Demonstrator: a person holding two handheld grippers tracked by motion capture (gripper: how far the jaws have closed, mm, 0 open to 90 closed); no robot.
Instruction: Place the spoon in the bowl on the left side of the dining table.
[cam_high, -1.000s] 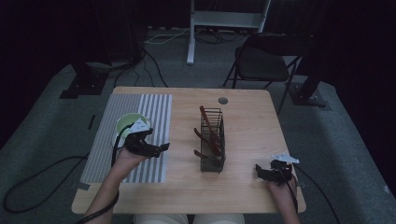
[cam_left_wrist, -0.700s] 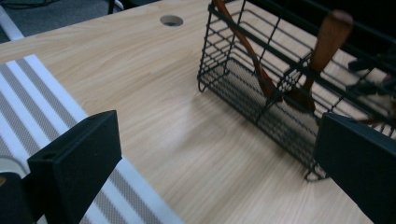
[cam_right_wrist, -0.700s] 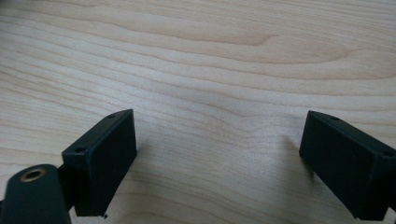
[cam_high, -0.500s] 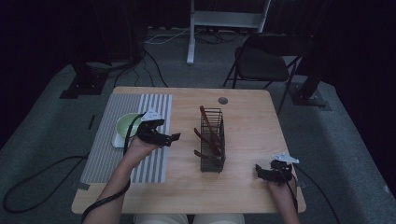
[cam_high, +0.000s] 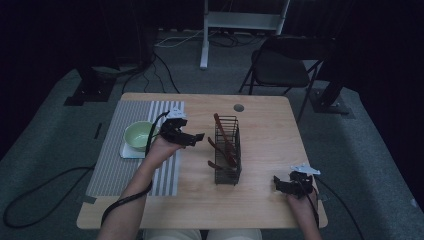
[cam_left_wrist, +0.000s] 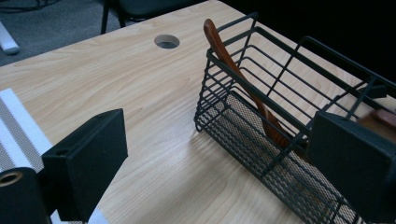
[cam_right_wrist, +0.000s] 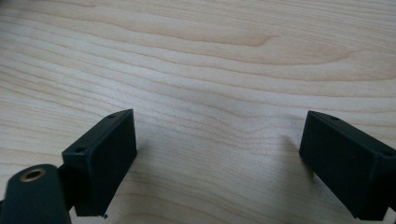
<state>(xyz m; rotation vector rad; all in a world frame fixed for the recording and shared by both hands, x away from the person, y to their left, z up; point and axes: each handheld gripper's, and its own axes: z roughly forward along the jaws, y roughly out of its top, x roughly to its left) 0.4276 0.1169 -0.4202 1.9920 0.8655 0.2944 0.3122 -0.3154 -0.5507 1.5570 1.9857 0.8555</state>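
Left gripper (cam_high: 192, 138) nearer basket (cam_high: 226, 150) (lengthwise away)

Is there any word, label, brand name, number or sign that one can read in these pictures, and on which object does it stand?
None: no readable text.
The wire basket, the wooden utensils in it, the green bowl, the striped mat and the table carry no print.
The left gripper and the right gripper show no legible marking.
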